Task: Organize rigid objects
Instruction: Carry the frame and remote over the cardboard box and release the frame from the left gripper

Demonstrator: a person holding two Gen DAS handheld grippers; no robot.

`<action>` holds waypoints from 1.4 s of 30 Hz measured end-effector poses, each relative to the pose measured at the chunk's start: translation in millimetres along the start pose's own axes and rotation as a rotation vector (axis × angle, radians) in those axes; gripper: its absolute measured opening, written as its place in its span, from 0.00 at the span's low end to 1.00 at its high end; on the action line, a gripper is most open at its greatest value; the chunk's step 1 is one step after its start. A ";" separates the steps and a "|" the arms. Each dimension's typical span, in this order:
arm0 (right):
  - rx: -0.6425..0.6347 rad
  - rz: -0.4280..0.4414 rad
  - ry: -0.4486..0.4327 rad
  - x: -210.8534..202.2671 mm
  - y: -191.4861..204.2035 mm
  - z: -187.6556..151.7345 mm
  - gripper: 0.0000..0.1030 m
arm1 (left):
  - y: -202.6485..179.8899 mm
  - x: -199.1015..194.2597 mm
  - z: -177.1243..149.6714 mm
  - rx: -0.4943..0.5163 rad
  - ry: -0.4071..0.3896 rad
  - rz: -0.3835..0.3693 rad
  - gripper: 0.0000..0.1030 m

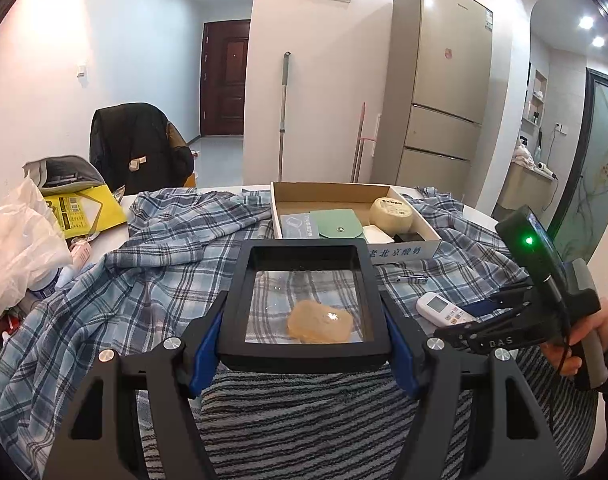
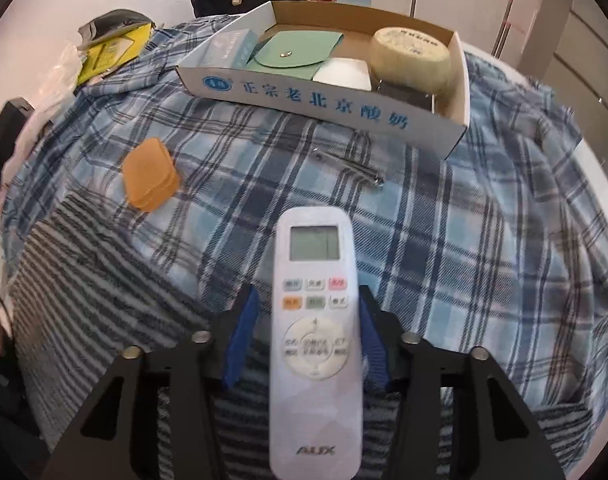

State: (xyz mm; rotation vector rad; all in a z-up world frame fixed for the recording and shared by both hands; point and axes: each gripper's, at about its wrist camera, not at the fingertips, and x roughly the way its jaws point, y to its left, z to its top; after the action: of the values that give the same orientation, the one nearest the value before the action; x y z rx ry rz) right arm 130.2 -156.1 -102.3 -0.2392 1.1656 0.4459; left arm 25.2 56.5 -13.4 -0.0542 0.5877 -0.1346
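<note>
My left gripper is shut on a black square frame with a clear pane, held above the cloth. Through the pane an orange translucent piece shows on the plaid cloth; it also shows in the right wrist view. My right gripper is shut on a white remote control; the remote also shows in the left wrist view. The cardboard box holds a green pouch, a round yellow tin and a white block. It stands ahead.
A thin metal tool lies on the plaid cloth in front of the box. A striped cloth covers the near side. A plastic bag and yellow packet sit at left. A chair with a dark jacket stands behind.
</note>
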 end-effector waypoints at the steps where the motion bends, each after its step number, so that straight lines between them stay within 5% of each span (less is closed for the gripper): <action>1: -0.005 -0.016 -0.008 0.1 -0.1 0.3 0.38 | 0.0 1.0 0.2 0.000 0.003 0.000 0.70; 11: -0.047 -0.034 -0.038 -13.4 -2.8 -6.0 0.38 | -4.5 -0.2 7.7 0.004 0.001 -0.003 0.70; 18: -0.008 -0.044 -0.147 -51.6 -15.1 4.5 0.38 | -7.3 1.2 21.7 -0.049 0.025 -0.041 0.70; 22: 0.038 -0.044 -0.188 -67.6 -28.0 16.3 0.38 | -21.8 -2.4 37.8 0.020 -0.007 -0.026 0.70; 27: 0.088 -0.033 -0.291 -97.1 -38.4 48.2 0.38 | -33.9 15.1 78.3 0.056 -0.046 0.063 0.70; 35: 0.199 -0.031 -0.413 -127.8 -49.2 119.9 0.38 | -36.4 70.4 159.1 -0.038 -0.061 0.025 0.70; 42: 0.280 -0.042 -0.418 -99.4 -55.4 166.0 0.38 | -37.7 113.6 165.5 -0.033 -0.116 0.045 0.70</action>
State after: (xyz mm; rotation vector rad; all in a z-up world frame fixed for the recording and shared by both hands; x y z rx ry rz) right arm 261.4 -159.1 50.3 0.0724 0.7981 0.2729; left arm 206.6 5.2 65.1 -0.0798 0.4747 -0.0780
